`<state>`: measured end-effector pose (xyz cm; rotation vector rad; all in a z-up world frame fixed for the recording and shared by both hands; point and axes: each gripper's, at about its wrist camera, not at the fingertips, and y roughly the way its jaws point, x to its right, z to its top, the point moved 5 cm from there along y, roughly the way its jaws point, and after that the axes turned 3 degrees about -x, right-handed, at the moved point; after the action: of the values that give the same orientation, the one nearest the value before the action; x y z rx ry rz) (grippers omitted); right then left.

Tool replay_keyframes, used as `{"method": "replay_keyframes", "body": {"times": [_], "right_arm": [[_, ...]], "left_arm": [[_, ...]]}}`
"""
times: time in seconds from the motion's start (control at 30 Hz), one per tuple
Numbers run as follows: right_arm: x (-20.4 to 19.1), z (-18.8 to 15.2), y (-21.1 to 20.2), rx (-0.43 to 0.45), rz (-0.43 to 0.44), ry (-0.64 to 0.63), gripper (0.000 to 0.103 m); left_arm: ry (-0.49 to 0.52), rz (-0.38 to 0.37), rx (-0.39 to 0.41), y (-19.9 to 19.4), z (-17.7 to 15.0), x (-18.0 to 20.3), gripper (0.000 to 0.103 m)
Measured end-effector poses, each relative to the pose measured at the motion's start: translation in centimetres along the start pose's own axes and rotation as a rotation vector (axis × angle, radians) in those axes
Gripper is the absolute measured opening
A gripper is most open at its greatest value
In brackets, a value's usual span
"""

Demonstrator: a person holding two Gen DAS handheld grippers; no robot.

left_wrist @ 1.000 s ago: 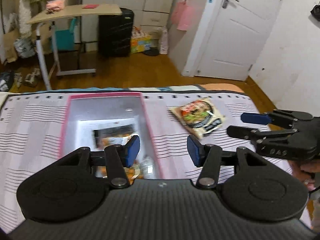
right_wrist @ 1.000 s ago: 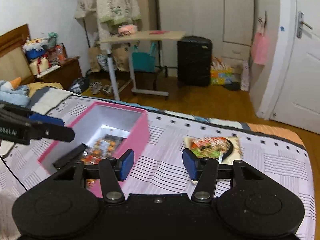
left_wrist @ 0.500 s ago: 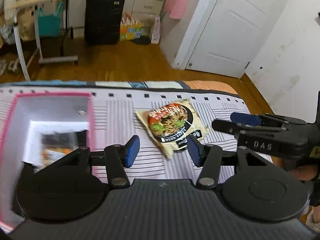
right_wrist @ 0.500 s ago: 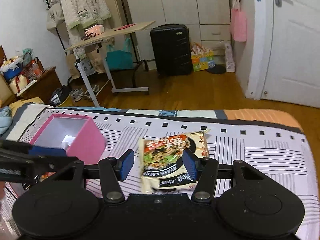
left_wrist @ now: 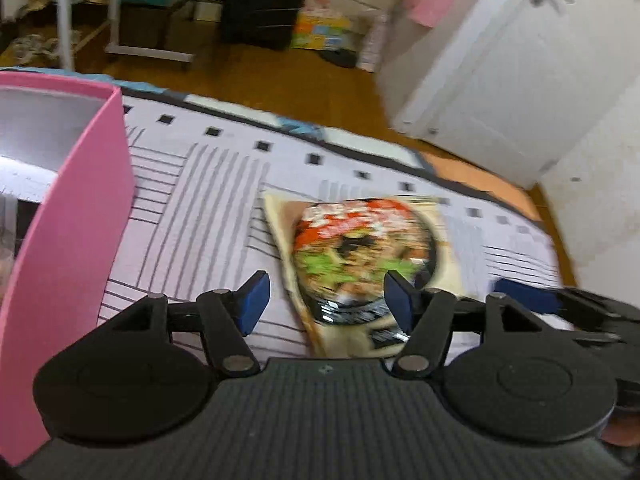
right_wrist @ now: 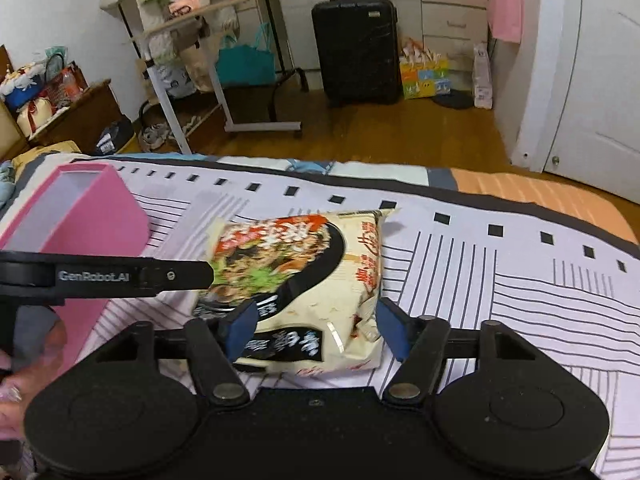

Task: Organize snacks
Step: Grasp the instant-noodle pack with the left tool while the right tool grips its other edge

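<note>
Left wrist view: your left gripper (left_wrist: 326,298) is spread wide with nothing in it. The noodle pack (left_wrist: 360,256) lies flat on the bedspread (left_wrist: 200,200) just ahead, its near edge between the tips and nearer the right pad, though blur hides whether either pad touches it. The pink box (left_wrist: 80,216) stands close off your left finger, open side up; its contents sit at the frame edge, too blurred to name. Your other tool pokes in low on the right.

Right wrist view: your right gripper (right_wrist: 314,330) is apart too, and the noodle pack (right_wrist: 304,280) sits right between the blue pads, its near end inside the gap. The pads flank it without squeezing, as far as I can tell. The left gripper (right_wrist: 140,274) reaches across from the left, over the pack's far-left corner, and the box (right_wrist: 100,216) sits beyond it.

By my reading, this pack is not yet boxed: you need to close on it, lift, and carry it left into the box.
</note>
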<state>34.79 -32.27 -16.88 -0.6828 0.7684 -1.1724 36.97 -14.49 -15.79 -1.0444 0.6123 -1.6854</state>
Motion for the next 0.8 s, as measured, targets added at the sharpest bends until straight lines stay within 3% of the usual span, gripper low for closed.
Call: {"method": "replay_keyframes", "body": {"times": [0.07,0.17,0.33,0.53,0.8], "right_arm": [[0.6,0.3,1.1,-0.017,0.007,0.014,0.074],[1.9,0.3,2.4,-0.024,0.035,0.09,0.079],[2.4,-1.4,4.4,-0.069,0.133,0.198,0.083],[1.0,-2.3,4.7,-0.049,0.127,0.122,0.088],[-0.6,-2.2,5.5,-0.036,0.091,-0.038,0.102]], "left_arm": [[-0.057,0.017,0.018,1.6,-0.2,-0.6,0.062],[-0.157,-0.027,0.003,3.2,-0.4,-1.4,0.066],[-0.183,-0.047,0.008,4.5,-1.1,-1.6,0.073],[-0.181,-0.132,-0.067,5.2,-1.3,-1.2,0.073],[-0.167,-0.143,-0.08,5.5,-1.3,-1.0,0.065]]}}
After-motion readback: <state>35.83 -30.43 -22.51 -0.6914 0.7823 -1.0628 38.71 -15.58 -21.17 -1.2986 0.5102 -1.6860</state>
